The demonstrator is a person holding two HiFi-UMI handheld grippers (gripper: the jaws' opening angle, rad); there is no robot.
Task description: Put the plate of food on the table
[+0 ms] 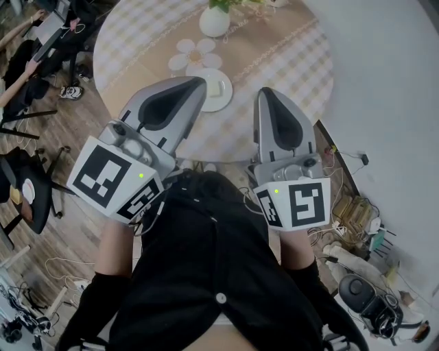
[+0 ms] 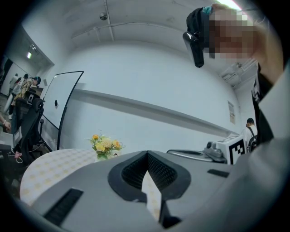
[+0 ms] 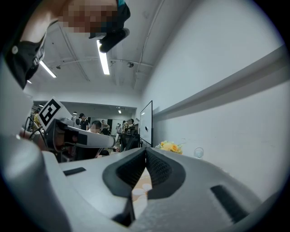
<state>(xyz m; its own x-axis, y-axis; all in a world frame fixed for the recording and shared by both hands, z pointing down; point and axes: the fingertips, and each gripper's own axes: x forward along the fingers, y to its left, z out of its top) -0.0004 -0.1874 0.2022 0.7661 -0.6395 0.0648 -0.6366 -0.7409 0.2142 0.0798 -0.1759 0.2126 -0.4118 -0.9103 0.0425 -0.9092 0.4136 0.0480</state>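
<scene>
While both jaws are closed, plate (image 1: 221, 91) rests on table (image 1: 288, 55) ahead

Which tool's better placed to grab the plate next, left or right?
Left, likely. In the head view the left tool ends right at the edge of the plate; the right tool sits off to its side with a gap. Both shut, empty.

The round desk (image 1: 302, 75) is covered by a pale checked cloth (image 1: 137, 41). A white vase (image 1: 215, 20) stands near its far edge. Just in front of the vase lies a flower-shaped mat (image 1: 195, 53), then a white plate (image 1: 219, 89), perhaps holding a pale square piece.
</scene>
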